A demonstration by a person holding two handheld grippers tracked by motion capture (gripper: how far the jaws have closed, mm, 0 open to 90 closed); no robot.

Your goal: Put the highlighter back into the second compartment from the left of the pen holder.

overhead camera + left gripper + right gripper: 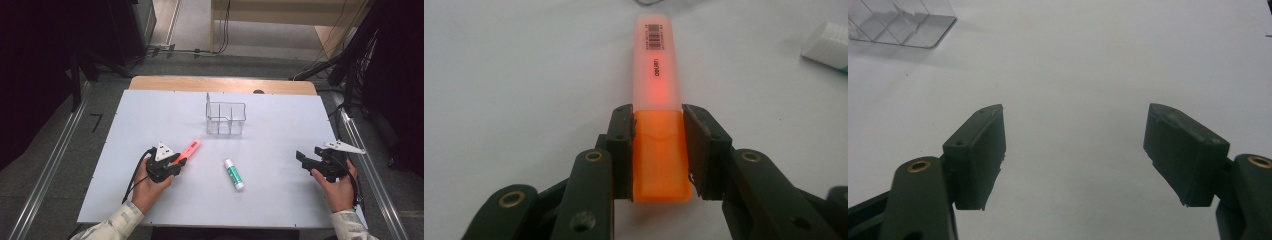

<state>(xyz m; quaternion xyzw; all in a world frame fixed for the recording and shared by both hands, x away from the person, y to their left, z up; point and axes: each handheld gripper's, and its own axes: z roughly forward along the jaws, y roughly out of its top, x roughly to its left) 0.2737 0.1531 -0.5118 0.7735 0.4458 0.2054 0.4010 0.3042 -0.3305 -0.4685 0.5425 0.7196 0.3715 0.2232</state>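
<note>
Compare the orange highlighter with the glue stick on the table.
The highlighter is orange and translucent; the glue stick is white with green print. The left gripper has its fingers closed on the highlighter's cap end; the glue stick lies free. Both lie flat on the white table.

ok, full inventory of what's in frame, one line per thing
highlighter: 1, orange with a translucent cap, lying on the table left of centre, its orange end between the left gripper's jaws
glue stick: 1, white with a green label, lying on the table near the middle, apart from the highlighter
organiser box: 1, clear plastic with dividers, upright toward the far side of the table
table: 1, white top with a wooden far edge
left gripper: 1, black, jaws closed on the highlighter
right gripper: 1, black, jaws open with nothing between them, at the table's right side
hands: 2, one holding each gripper, pale patterned sleeves at the near edge
</note>
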